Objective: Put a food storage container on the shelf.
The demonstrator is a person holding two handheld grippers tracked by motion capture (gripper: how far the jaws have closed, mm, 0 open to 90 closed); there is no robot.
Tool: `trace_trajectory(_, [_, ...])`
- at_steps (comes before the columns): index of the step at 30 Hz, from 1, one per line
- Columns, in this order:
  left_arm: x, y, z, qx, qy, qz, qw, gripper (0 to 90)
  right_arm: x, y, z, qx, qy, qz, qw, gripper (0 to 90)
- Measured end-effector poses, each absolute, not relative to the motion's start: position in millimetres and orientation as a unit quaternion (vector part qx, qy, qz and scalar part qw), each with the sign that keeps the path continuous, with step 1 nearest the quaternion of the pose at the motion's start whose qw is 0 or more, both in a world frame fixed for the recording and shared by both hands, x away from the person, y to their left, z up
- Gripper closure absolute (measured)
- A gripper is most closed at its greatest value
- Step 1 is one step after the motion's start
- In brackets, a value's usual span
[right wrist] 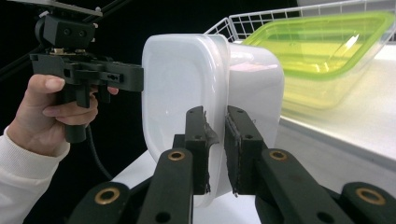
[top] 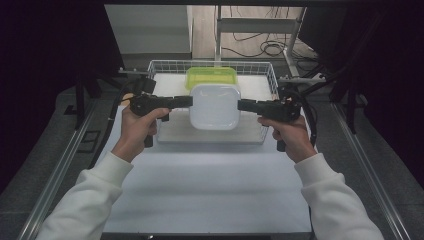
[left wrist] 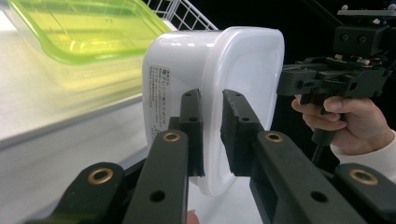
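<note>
White container lifted by both hand-held grippers over the wire basket.

The white container (top: 214, 106) hangs clear above the wire basket (top: 159, 65), in front of the green-lidded box (top: 211, 76); setting it down remains. The left hand-held gripper (left wrist: 212, 135) and right hand-held gripper (right wrist: 215, 140) each clamp its rim from opposite sides, jaws nearly together.

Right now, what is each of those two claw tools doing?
Left gripper: closed on the rim of the white square plastic container.
Right gripper: closed on the same container's opposite rim.
</note>
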State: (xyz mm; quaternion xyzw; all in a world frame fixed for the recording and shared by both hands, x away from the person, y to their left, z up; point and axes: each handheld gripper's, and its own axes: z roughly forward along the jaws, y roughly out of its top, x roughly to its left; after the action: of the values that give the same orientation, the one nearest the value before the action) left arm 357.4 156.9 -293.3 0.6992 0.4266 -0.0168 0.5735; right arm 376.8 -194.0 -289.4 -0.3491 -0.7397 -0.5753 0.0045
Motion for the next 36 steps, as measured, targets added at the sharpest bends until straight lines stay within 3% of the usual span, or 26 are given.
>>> trace_trajectory(20, [384,170,-260,0.692,0.421,-0.004,0.587,79.3,405,-184,-262,-0.342,-0.729,-0.593,0.007,79.6])
trace_trajectory(36, [426,175,-248,0.679,0.433,-0.006,0.593,79.3,450,-176,-245,-0.354,-0.724,-0.592,0.005,79.5])
